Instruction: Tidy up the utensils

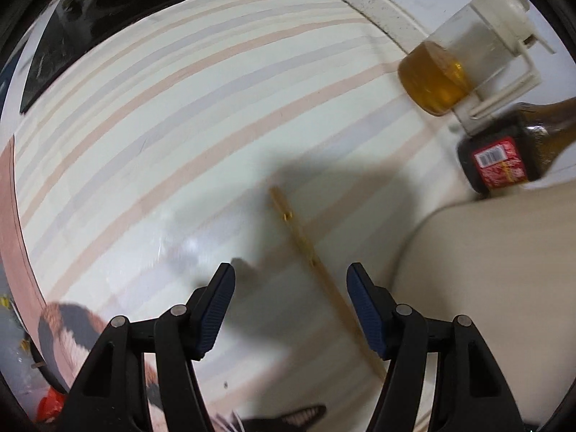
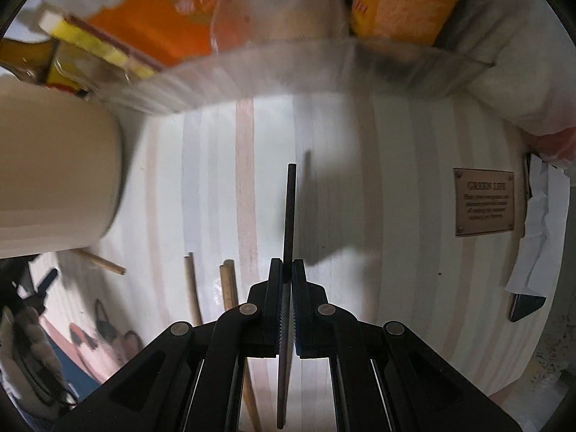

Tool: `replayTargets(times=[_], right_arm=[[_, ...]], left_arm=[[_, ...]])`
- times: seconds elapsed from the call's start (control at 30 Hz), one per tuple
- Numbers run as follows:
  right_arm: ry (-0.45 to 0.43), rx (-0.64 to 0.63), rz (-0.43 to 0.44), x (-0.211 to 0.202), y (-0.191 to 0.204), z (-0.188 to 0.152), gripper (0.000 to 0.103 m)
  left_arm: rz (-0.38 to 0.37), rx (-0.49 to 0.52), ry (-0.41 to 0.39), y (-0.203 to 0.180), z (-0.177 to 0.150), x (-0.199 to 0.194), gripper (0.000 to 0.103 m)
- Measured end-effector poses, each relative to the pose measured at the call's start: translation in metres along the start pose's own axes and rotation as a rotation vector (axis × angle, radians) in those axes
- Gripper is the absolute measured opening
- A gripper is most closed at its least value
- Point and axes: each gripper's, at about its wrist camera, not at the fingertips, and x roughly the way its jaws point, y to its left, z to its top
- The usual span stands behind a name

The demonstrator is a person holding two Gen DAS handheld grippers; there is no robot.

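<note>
In the left wrist view my left gripper (image 1: 289, 275) is open and empty above a striped tablecloth (image 1: 180, 126). A thin wooden chopstick (image 1: 306, 244) lies on the cloth between and just ahead of its fingers. A cream holder cup (image 1: 496, 288) lies at the right. In the right wrist view my right gripper (image 2: 288, 270) is shut on a dark flat utensil handle (image 2: 289, 212) that sticks forward. The cream cup (image 2: 54, 176) is at the left. Two wooden chopsticks (image 2: 228, 288) lie on the cloth left of the gripper, and another (image 2: 104, 262) pokes out below the cup.
A glass jug with amber liquid (image 1: 439, 75) and a dark bottle with a red label (image 1: 504, 154) stand at the right. Orange and yellow packets (image 2: 172, 10) and a clear tray edge (image 2: 324, 68) lie ahead. A brown plaque (image 2: 484, 201) and a phone (image 2: 525, 306) sit at the right.
</note>
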Motion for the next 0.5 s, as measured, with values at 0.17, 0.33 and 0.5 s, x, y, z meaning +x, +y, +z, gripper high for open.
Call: replayTargets(times=[0.17,0.33,0.5], right_arm=[[0.012,-0.019,-0.046,0.01,0.009,-0.002,0.004],[0.01,-0.055,-0.073,0.014,0.018,-0.009,0.004],[0.014,-0.098,-0.083,0.018,0.024,-0.031,0.004]], left_arm=[[0.111,0.111,-0.061,-0.013,0.01,0.003,0.015],[0.117,0.217,-0.077,-0.009,0.003,0.001,0.005],[0.111,0.361,-0.047,0.001,-0.044,-0.01,0.004]])
